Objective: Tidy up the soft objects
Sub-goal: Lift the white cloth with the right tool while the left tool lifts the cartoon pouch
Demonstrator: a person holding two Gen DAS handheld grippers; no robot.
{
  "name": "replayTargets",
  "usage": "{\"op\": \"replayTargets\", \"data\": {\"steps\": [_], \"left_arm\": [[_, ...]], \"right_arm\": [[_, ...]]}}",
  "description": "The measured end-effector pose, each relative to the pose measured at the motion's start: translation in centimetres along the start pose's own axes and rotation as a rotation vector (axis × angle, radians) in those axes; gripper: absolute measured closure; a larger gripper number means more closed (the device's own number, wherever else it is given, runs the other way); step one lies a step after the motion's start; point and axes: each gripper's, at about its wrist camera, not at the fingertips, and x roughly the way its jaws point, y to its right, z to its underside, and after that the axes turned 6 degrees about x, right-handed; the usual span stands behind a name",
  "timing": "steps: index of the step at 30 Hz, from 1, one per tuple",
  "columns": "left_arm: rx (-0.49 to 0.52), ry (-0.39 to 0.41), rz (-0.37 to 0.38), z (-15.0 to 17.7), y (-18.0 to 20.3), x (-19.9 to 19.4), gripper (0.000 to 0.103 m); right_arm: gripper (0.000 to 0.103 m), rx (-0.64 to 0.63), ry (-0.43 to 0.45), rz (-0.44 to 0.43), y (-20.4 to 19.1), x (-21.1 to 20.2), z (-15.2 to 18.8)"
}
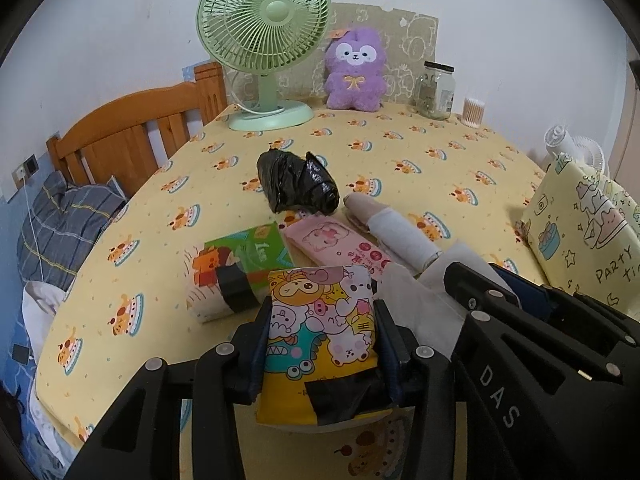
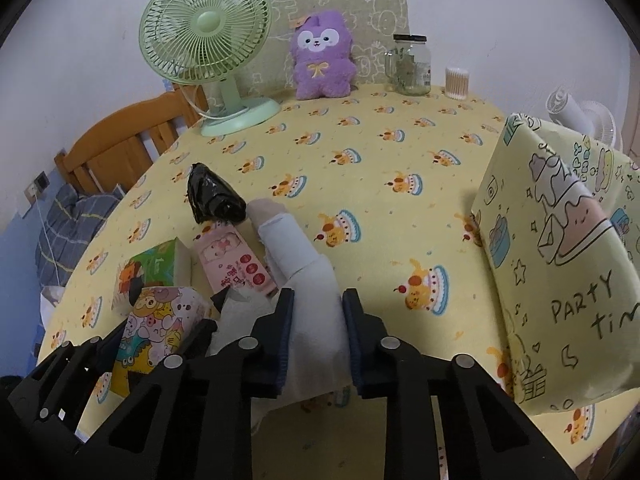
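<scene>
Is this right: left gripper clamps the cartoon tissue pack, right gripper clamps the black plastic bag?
Half right. The left gripper does clamp the cartoon tissue pack. But the right gripper is closed on the white cloth roll, not the black plastic bag, which lies untouched farther back on the table. The right wrist view shows it.

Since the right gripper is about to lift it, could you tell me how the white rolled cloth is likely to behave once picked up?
The white rolled cloth will probably sag: it dents between the right gripper pads, so it looks soft. It seems light for its bulk. Its far end reaches well beyond the grip, near the black bag, so it may droop or unroll.
</scene>
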Motion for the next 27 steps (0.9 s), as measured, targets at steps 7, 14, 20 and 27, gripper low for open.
{"op": "replayTargets", "data": {"steps": [7, 14, 20, 27], "left_arm": [[0.005, 0.030, -0.003, -1.1, 0.3, -1.1, 0.056], [0.004, 0.057, -0.003, -2.5, 0.4, -2.1, 0.056], [-0.002, 0.079, -0.001, -3.4, 0.4, -3.1, 0.056], [-0.006, 0.111, -0.004, -4.5, 0.2, -4.5, 0.056]], "right_arm": [[0.078, -0.003, 0.029, 0.001, 0.0, -1.1, -0.9], [0.078, -0.008, 0.057, 0.002, -0.1, -2.5, -2.4], [0.078, -0.017, 0.080, 0.001, -0.3, -3.6, -3.4], [0.078, -0.026, 0.117, -0.005, -0.7, -5.2, -4.5]]}}
